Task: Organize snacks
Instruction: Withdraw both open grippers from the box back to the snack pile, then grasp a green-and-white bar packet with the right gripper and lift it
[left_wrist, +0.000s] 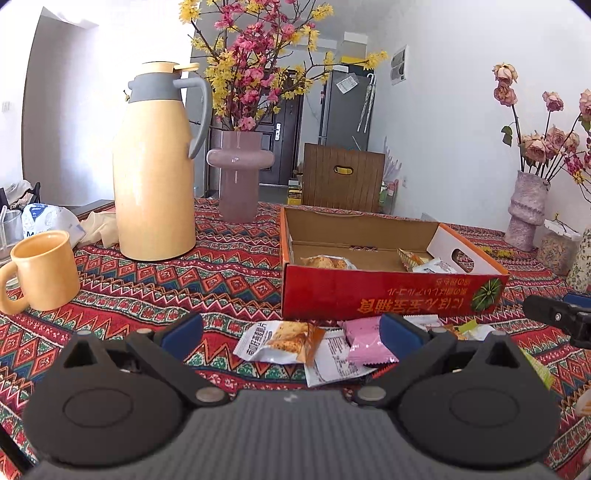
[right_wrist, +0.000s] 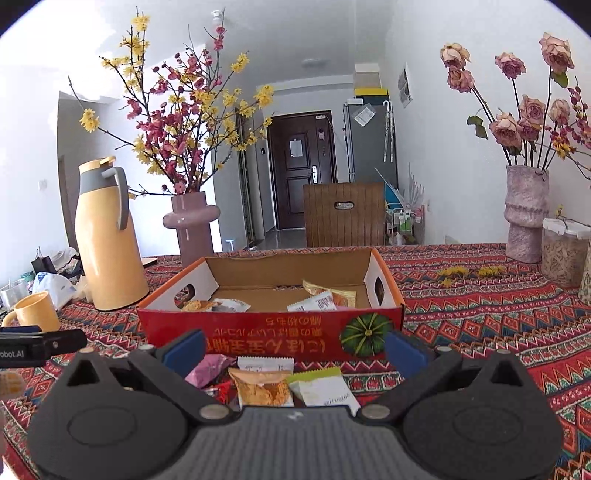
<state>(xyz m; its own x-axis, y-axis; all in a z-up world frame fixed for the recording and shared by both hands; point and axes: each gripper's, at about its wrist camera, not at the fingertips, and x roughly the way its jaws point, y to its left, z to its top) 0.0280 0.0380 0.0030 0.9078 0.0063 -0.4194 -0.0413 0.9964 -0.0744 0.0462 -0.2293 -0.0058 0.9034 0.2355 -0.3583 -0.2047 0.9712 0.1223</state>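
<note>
A red cardboard box (left_wrist: 391, 297) (right_wrist: 273, 332) lies open on the patterned tablecloth with a few snack packets inside. In front of it lie loose packets: a white biscuit packet (left_wrist: 280, 341), a pink packet (left_wrist: 367, 341) (right_wrist: 208, 369), an orange packet (right_wrist: 262, 387) and a white-and-green packet (right_wrist: 325, 389). My left gripper (left_wrist: 291, 332) is open, low over the biscuit and pink packets, holding nothing. My right gripper (right_wrist: 293, 349) is open just above the orange and white-green packets, empty too. The right gripper's finger shows at the left wrist view's right edge (left_wrist: 554, 314).
A yellow thermos jug (left_wrist: 155, 166) (right_wrist: 107, 236) and a yellow mug (left_wrist: 42, 271) (right_wrist: 35, 310) stand left of the box. A pink vase of blossoms (left_wrist: 238, 177) (right_wrist: 194, 225) is behind. A rose vase (right_wrist: 526, 214) and a clear jar (right_wrist: 563, 251) stand at the right.
</note>
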